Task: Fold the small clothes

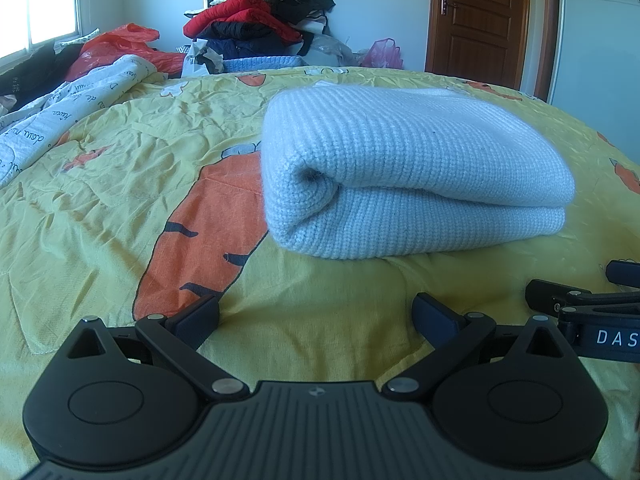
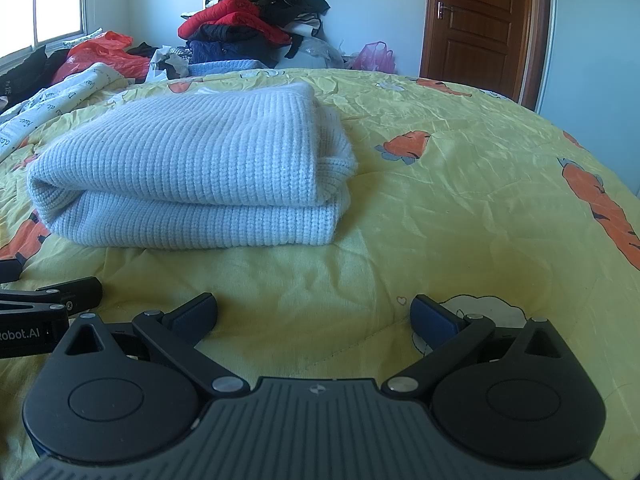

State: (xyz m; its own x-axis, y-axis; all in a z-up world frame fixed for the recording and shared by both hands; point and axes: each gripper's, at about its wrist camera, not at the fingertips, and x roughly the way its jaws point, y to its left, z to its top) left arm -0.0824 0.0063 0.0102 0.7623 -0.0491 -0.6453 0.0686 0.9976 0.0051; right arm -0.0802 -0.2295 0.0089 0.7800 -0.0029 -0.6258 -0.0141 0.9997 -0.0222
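One pale blue ribbed-knit sweater (image 1: 408, 168) lay folded in thick layers on the yellow carrot-print bedspread (image 1: 120, 184), long axis running left to right, rounded fold at the left. Left gripper (image 1: 316, 316) and right gripper (image 2: 314, 314) sat near it, jaws spread wide, holding nothing.
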